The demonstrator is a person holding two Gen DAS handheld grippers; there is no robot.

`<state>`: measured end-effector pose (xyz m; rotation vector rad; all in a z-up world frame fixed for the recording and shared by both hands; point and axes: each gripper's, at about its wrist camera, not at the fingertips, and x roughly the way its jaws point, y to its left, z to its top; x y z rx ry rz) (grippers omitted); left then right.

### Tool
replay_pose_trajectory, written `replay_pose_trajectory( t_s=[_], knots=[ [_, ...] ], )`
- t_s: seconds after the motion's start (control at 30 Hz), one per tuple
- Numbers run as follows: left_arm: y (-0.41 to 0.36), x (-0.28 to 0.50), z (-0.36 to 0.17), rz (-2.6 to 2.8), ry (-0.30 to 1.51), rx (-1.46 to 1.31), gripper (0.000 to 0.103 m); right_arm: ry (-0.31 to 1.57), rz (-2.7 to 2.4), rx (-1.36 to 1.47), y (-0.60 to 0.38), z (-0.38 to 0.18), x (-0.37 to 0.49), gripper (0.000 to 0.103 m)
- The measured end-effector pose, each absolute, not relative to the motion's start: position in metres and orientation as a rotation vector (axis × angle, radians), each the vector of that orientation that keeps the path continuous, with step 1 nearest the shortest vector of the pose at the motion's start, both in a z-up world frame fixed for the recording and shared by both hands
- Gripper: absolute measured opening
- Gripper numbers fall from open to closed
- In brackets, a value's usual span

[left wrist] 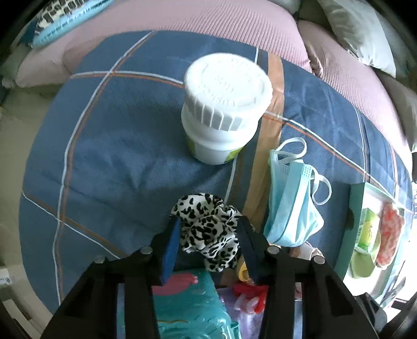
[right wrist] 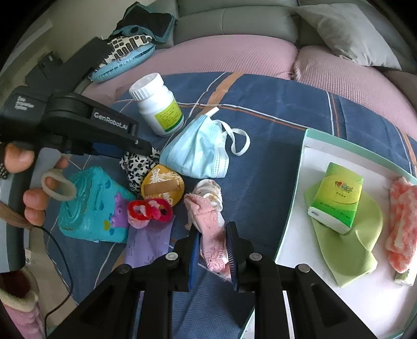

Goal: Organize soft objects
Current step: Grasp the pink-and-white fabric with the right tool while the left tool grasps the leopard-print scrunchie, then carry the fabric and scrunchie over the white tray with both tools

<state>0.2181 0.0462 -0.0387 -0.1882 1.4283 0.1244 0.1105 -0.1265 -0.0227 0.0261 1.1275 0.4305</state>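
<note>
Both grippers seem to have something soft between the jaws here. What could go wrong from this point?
1. The left gripper brackets the leopard scrunchie, but a firm clamp is unclear; it may slip out on lifting.
2. The right gripper pinches only one end of the pink sock; the dangling end could drag the red scrunchie or snag the tray rim.

A home living room: a grey sofa (right wrist: 234, 23) with a cushion (right wrist: 346, 31), pink covers (right wrist: 221, 54), a blue checked blanket (right wrist: 273, 109), and household bits like a pill bottle (right wrist: 156, 104) and face mask (right wrist: 198, 148).
</note>
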Motion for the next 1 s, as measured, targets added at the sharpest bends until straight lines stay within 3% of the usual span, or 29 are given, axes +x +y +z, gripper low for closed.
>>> replay_pose_trajectory(
  t_s=[0.17, 1.0],
  knots=[
    [0.048, 0.223, -0.051, 0.139, 1.472, -0.174, 0.034, 1.121, 0.427, 0.038, -0.13, -0.02, 0.11, 0.021],
    [0.05, 0.202, -0.04, 0.138, 1.428, -0.205, 0.019, 1.056, 0.419, 0.123, -0.152, 0.0, 0.114, 0.017]
  ],
)
